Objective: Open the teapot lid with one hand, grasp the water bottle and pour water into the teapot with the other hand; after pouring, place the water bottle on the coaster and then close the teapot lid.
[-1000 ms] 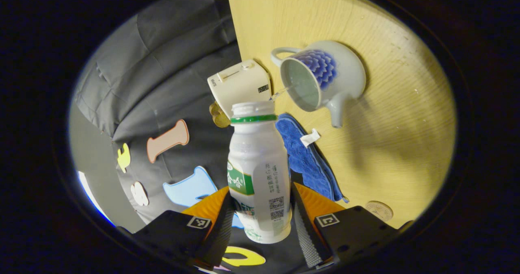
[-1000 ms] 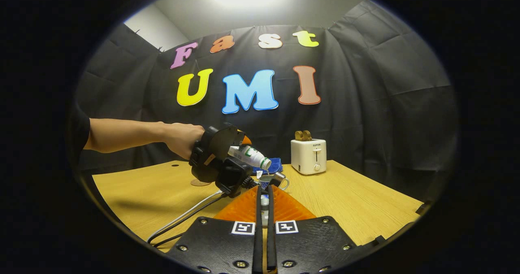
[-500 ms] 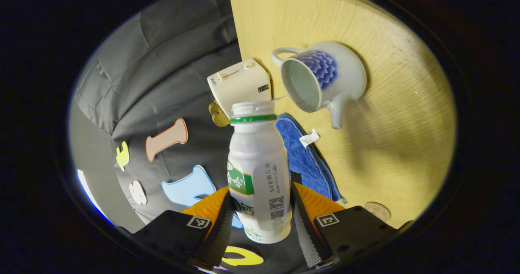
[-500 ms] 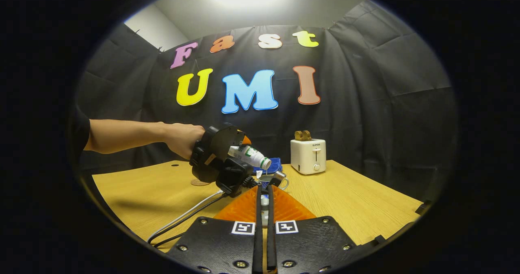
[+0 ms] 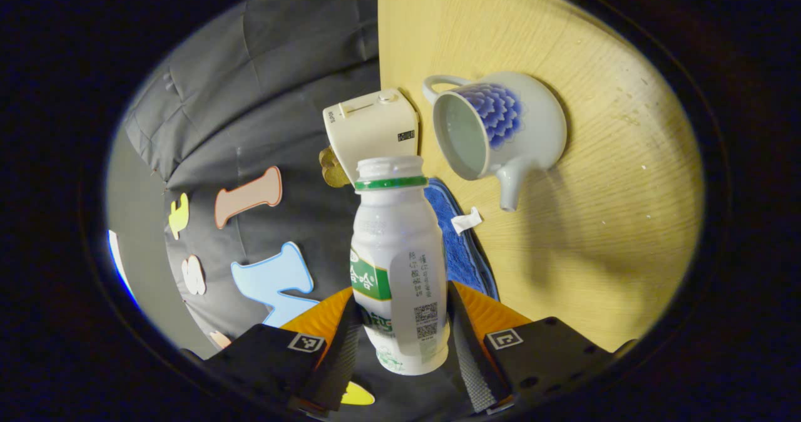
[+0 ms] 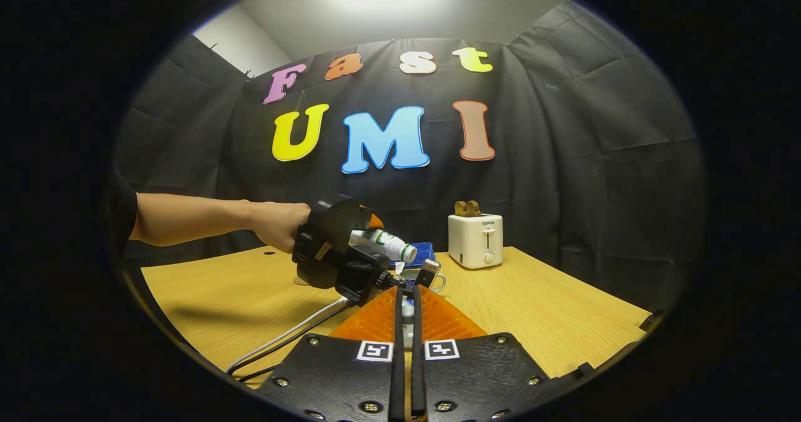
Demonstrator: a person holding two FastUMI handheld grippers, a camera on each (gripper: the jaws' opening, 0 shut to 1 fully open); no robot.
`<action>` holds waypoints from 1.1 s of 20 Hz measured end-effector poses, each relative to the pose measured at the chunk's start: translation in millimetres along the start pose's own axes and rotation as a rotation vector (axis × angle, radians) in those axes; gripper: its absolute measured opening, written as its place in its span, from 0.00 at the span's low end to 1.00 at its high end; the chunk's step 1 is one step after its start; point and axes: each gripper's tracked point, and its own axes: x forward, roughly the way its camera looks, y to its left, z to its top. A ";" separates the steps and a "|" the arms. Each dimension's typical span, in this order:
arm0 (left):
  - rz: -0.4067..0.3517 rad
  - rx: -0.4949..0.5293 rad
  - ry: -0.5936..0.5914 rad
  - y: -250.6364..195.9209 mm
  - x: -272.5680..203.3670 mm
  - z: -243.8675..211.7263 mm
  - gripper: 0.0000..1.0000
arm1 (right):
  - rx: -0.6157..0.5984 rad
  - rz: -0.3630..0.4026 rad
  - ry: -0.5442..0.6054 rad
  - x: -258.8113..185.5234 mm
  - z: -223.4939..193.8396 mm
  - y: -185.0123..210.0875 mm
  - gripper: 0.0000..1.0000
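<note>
A wooden counter (image 5: 594, 178) carries a white toaster (image 5: 372, 128), a blue cloth (image 5: 460, 247) and an open teapot (image 5: 500, 128). The left gripper (image 5: 400, 347) has its fingers clamped on a water bottle (image 5: 397, 259), long axis running forward between them, open mouth toward the teapot. The bottle's base is hidden. The right gripper (image 6: 407, 306) has its fingers nearly together on something small, hard to make out.

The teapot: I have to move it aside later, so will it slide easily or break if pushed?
The teapot looks like glazed china, so probably fragile and fairly heavy for its size. It is lidless with water likely inside, so a push may slosh. Its smooth base on the wooden table would probably slide rather than tip.
</note>
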 end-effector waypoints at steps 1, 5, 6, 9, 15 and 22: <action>-0.002 -0.005 -0.002 -2.7 -1.0 0.4 0.84 | -0.002 0.000 0.001 1.3 -0.3 0.6 0.04; -0.005 -0.019 -0.010 -7.5 -1.1 3.5 0.79 | -0.010 0.002 0.003 0.9 0.1 4.1 0.04; -0.005 -0.029 -0.012 -7.9 -1.9 3.7 0.79 | -0.013 0.003 0.002 0.5 1.2 4.7 0.04; -0.024 -0.113 -0.024 -15.2 -3.2 4.9 0.84 | -0.022 0.005 -0.010 0.1 5.7 6.5 0.04; -0.020 -0.293 -0.039 -27.1 -9.4 5.3 0.84 | -0.031 -0.022 -0.044 0.7 20.7 -4.2 0.04; 0.010 -0.588 -0.061 -35.0 -33.5 -8.7 0.84 | 0.018 -0.064 -0.017 21.7 21.0 -28.9 0.04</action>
